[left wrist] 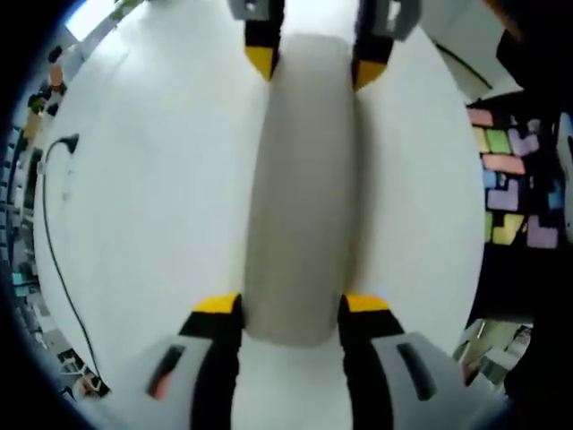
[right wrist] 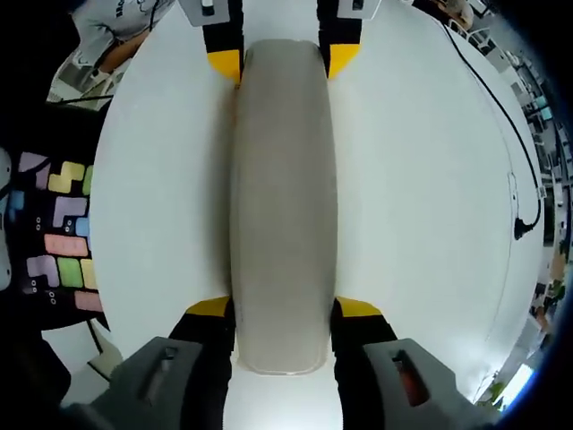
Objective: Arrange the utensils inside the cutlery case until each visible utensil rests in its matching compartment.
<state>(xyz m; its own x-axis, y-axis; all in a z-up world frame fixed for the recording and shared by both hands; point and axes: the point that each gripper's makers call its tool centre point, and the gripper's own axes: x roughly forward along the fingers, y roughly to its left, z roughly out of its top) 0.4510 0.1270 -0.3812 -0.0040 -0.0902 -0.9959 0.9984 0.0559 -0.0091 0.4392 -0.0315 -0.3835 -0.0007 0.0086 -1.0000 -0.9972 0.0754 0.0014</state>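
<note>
Risk first: cutlery case [left wrist: 304,188] lies closed on the white table [left wrist: 152,179], gripped end to end, so uneven pull could twist it or slip it free. My left gripper [left wrist: 291,309] clamps its 6 o'clock end, jaws case-width apart; my right gripper [right wrist: 284,311] does likewise at the opposite end.

Bright even light, white desk [left wrist: 161,206] nearly blown out, soft shadows, slight blur, strong fisheye bending at edges
</note>
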